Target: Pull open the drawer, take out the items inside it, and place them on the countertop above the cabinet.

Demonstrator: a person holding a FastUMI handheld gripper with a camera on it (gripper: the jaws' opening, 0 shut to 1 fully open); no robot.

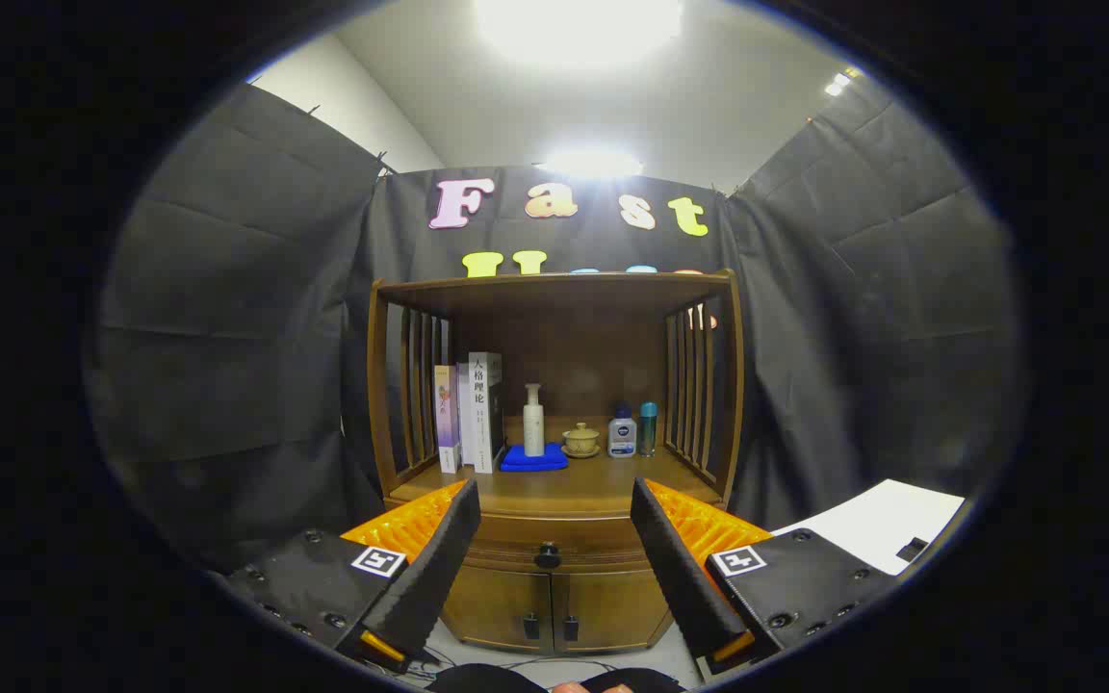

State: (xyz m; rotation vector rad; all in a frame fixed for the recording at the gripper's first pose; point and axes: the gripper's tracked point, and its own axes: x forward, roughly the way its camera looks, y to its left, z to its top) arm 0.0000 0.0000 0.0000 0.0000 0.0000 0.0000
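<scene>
- Gripper [551, 520]: fingers spread wide, nothing between them; held well short of the cabinet, aimed at its front
- Cabinet [554, 597]: wooden, slatted sides, open shelf above, two small doors below
- Drawer [554, 541]: shut, sits under the countertop and above the doors; contents hidden
- Knob [547, 555]: dark, round, at the drawer's middle; seen in the gap between the fingers, a little below their tips
- Countertop [564, 486]: bare strip at the front; at the back stand books [470, 412], a blue cloth [533, 458] with a white bottle [533, 421] on it, a lidded cup [580, 440], two small bottles [631, 430]
- Step in hand, as judged: reach for the knob; drawer not yet opened
- Method advised: lower slightly, advance straight so the knob sits centred between the fingers, close on it firmly, then pull level and square to the front
- Risk: off-centre grip may slip from the round knob; slanted pull may jam the drawer
- Placing later: use the bare front strip, clear of the cloth
</scene>
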